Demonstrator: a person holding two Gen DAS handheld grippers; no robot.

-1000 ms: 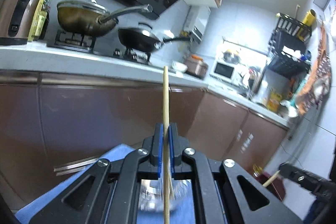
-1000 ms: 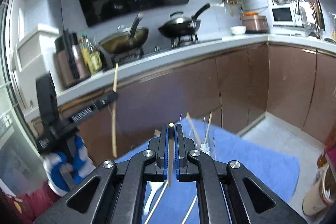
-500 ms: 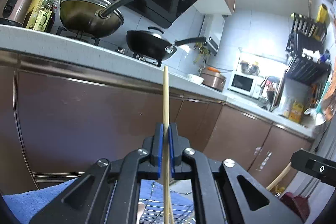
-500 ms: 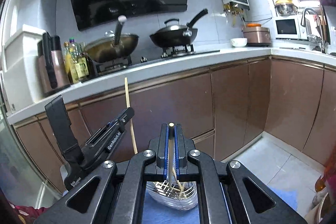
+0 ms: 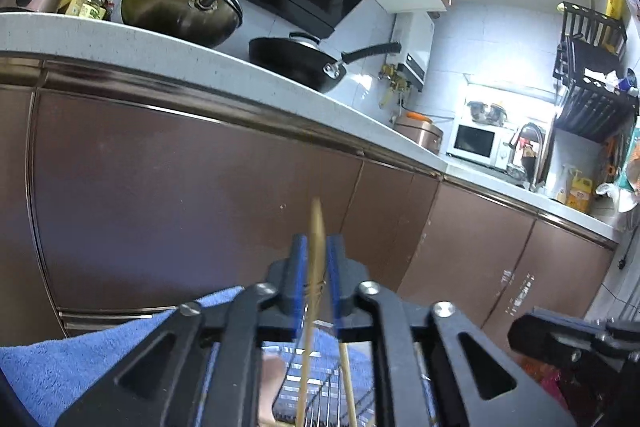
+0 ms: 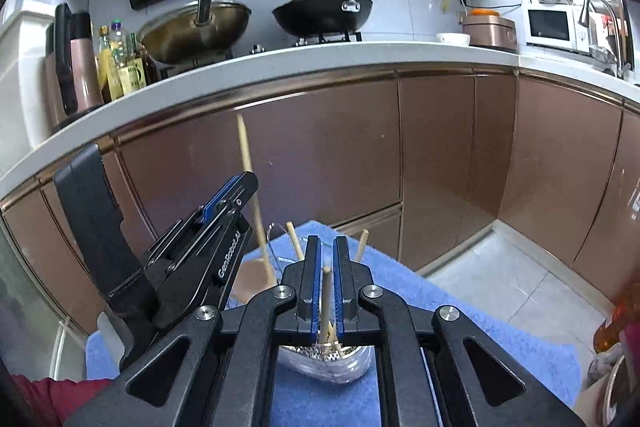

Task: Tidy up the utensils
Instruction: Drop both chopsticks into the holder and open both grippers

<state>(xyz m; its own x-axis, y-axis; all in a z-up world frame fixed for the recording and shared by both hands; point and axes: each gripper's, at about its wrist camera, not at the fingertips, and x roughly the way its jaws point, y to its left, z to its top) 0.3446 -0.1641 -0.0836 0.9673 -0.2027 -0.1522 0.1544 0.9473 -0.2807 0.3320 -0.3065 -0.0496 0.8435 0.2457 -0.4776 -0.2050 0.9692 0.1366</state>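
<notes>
Chopsticks: your left gripper (image 5: 317, 281) is opening, one chopstick (image 5: 316, 247) loose between its pads; your right gripper (image 6: 327, 291) is opening around another chopstick (image 6: 326, 301). Both hang over the clear holder (image 6: 332, 367) on the blue towel (image 6: 460, 311)

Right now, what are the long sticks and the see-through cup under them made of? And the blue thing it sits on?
The chopsticks look like pale bamboo or wood: matte, tan, no shine. The holder seems clear plastic or glass with a metal grid inside; I can't tell which. The blue mat looks like fuzzy towel cloth.
</notes>
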